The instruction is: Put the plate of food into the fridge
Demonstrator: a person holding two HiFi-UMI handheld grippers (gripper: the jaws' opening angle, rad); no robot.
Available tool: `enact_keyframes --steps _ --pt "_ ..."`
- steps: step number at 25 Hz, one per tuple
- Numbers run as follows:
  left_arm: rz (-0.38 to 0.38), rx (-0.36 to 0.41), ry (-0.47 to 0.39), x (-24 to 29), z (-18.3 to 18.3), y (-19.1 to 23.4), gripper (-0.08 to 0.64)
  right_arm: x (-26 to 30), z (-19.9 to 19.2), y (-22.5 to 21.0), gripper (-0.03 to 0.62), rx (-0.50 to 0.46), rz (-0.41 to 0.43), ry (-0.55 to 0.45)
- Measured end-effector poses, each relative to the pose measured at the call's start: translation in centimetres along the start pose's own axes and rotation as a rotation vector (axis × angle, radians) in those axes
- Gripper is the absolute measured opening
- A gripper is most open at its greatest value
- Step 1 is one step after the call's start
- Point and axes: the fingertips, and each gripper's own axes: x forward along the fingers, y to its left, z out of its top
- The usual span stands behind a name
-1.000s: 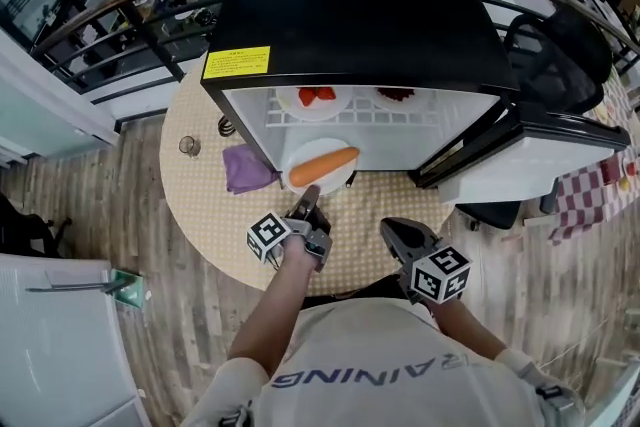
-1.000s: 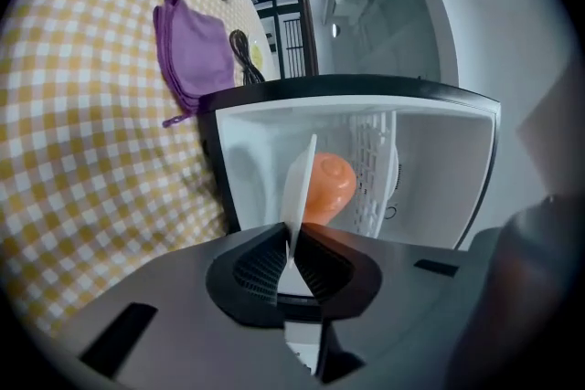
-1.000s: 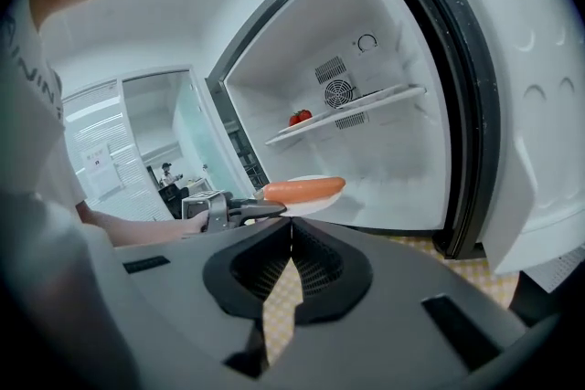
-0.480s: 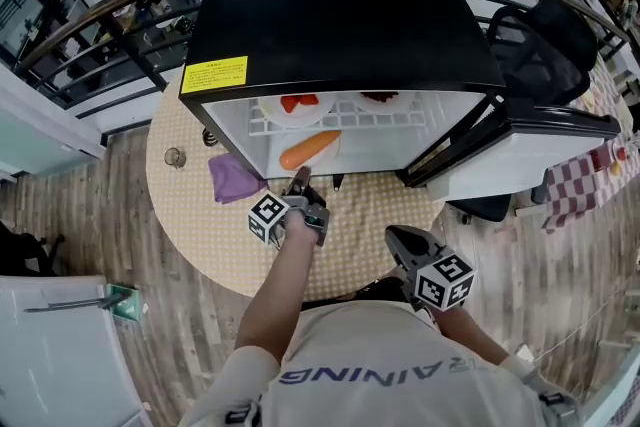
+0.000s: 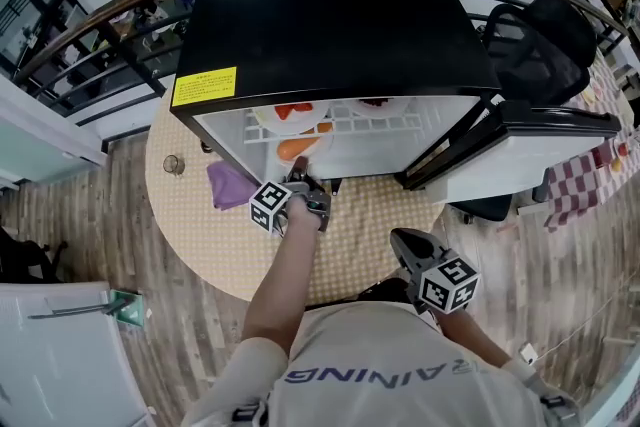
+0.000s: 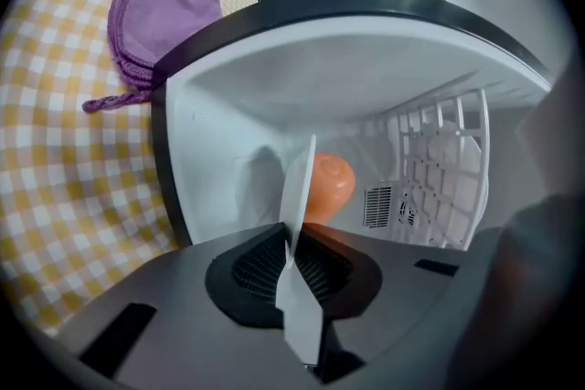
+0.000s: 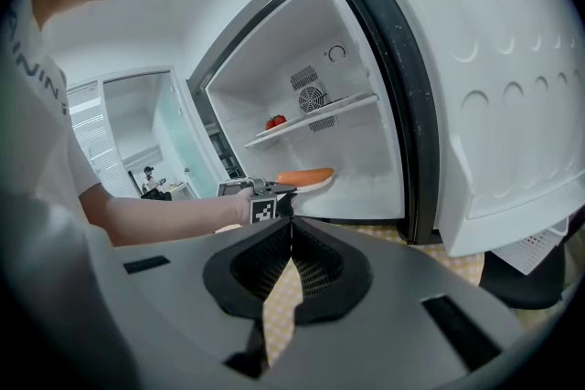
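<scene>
A white plate [image 5: 303,151] carrying a carrot [image 5: 296,147] is partly inside the lower compartment of the open black fridge [image 5: 330,25]. My left gripper [image 5: 301,179] is shut on the plate's near rim. In the left gripper view the plate [image 6: 298,189] stands edge-on between the jaws of the left gripper [image 6: 292,253], with the carrot [image 6: 329,183] behind it. From the right gripper view I see the plate [image 7: 315,182], the carrot [image 7: 304,175] and the left gripper [image 7: 260,199] at the fridge opening. My right gripper [image 5: 398,235] [image 7: 291,228] hangs back over the table, shut and empty.
The fridge door [image 5: 540,130] swings open to the right. A wire shelf [image 5: 372,121] above holds two plates, one with red food [image 5: 293,107]. A purple cloth [image 5: 230,185] and a small glass [image 5: 173,162] lie on the checked round table [image 5: 200,235]. A black chair [image 5: 545,35] stands behind.
My left gripper has pushed forward with the plate and carrot, from in front of the fridge into its lower compartment. The right gripper has stayed about where it was.
</scene>
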Motion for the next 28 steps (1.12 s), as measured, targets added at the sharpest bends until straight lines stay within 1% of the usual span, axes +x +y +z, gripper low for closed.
enact_keyframes --steps 3,7,11,15,18,20,23,25,28 --pt "0.008 -0.019 -0.012 0.4 0.2 0.3 0.034 0.0 0.1 -0.3 0.023 0.005 -0.003 -0.003" --pt "0.0 -0.046 -0.027 1.0 0.6 0.2 0.041 0.1 0.1 -0.5 0.023 0.023 0.0 -0.005" --pt "0.006 -0.022 -0.036 1.1 0.8 0.2 0.043 0.1 -0.2 -0.9 0.023 0.039 -0.003 0.0" --pt "0.011 0.033 -0.03 1.2 0.7 0.0 0.053 0.4 -0.3 -0.7 0.023 0.042 0.013 0.009" --pt "0.02 0.118 0.004 1.2 0.4 -0.2 0.057 0.6 -0.3 -0.5 0.023 0.054 0.023 0.011" --pt "0.027 0.189 0.026 1.2 0.1 -0.4 0.073 0.5 -0.4 -0.8 0.023 0.063 0.022 0.01" --pt "0.054 0.343 0.076 1.2 -0.5 -0.6 0.095 0.3 -0.3 -1.2 0.023 0.073 0.016 0.006" --pt "0.082 0.444 0.124 1.2 -1.1 -0.5 0.107 0.2 -0.3 -1.3 0.023 0.076 0.016 0.003" --pt "0.121 0.587 0.201 1.2 -2.0 -0.5 0.107 0.2 -0.4 -1.2 0.023 0.077 0.025 0.004"
